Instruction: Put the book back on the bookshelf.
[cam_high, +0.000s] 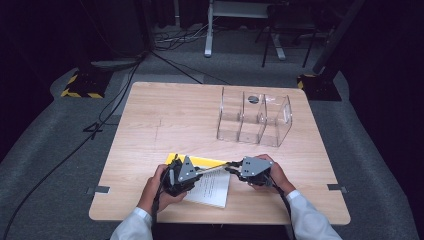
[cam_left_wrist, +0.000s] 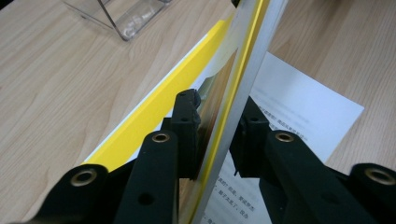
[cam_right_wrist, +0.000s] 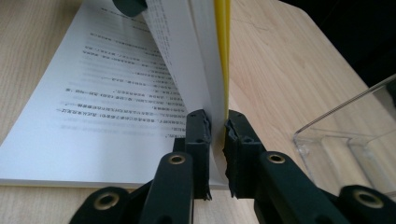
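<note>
A booklet (cam_high: 212, 189) with printed white pages and a yellow cover lies open near the table's front edge. Its yellow cover and a few pages (cam_high: 215, 168) stand lifted on edge between my two grippers. My left gripper (cam_high: 199, 172) comes from the left. In the left gripper view its jaws (cam_left_wrist: 219, 100) sit tight on both faces of the yellow-edged cover (cam_left_wrist: 243, 56). My right gripper (cam_high: 231, 166) comes from the right, and its jaws (cam_right_wrist: 217, 119) pinch the white pages (cam_right_wrist: 187, 56) together with the yellow sheet (cam_right_wrist: 223, 37). The printed page (cam_right_wrist: 93, 93) below lies flat.
A clear plastic organizer (cam_high: 255, 120) with three compartments stands at the back right of the wooden table (cam_high: 165, 120), with a small dark round thing (cam_high: 253, 99) at its back wall. Its corner is near the right gripper (cam_right_wrist: 345, 135). Cables and stand feet lie on the floor beyond.
</note>
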